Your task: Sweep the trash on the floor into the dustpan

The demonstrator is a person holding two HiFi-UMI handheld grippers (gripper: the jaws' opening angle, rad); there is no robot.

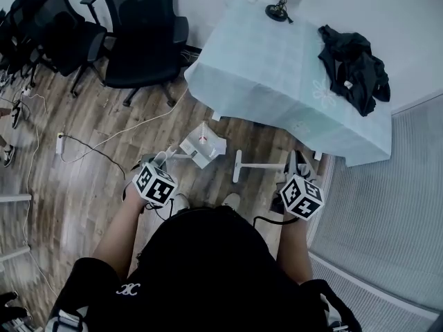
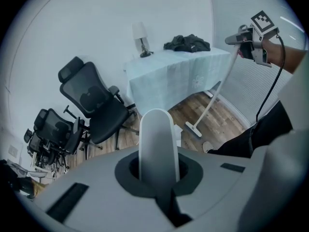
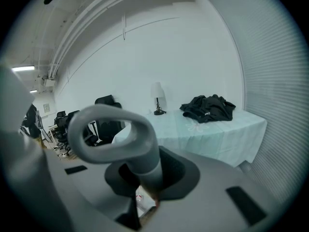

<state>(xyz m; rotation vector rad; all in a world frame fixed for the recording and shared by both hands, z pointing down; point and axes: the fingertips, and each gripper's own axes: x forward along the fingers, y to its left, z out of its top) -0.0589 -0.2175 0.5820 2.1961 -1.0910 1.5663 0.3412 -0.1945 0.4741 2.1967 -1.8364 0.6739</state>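
Observation:
In the head view a white dustpan (image 1: pixel 202 146) stands on the wooden floor in front of the person's feet, with a small white and red piece inside it. Its upright handle (image 2: pixel 156 140) is clamped in my left gripper (image 1: pixel 155 164), which is shut on it. To its right lies the white broom head (image 1: pixel 238 166); its pole (image 1: pixel 266 165) runs to my right gripper (image 1: pixel 297 163). The broom's grey loop handle (image 3: pixel 113 134) sticks up between that gripper's jaws, which are shut on it. The left gripper view shows the broom head (image 2: pixel 192 129) on the floor.
A table with a pale green cloth (image 1: pixel 277 61) stands just ahead, carrying a lamp (image 1: pixel 279 5) and a black garment (image 1: pixel 354 66). Black office chairs (image 1: pixel 142 37) stand at the left. White cables (image 1: pixel 104 140) trail over the floor. A ribbed grey wall (image 1: pixel 387 206) is at the right.

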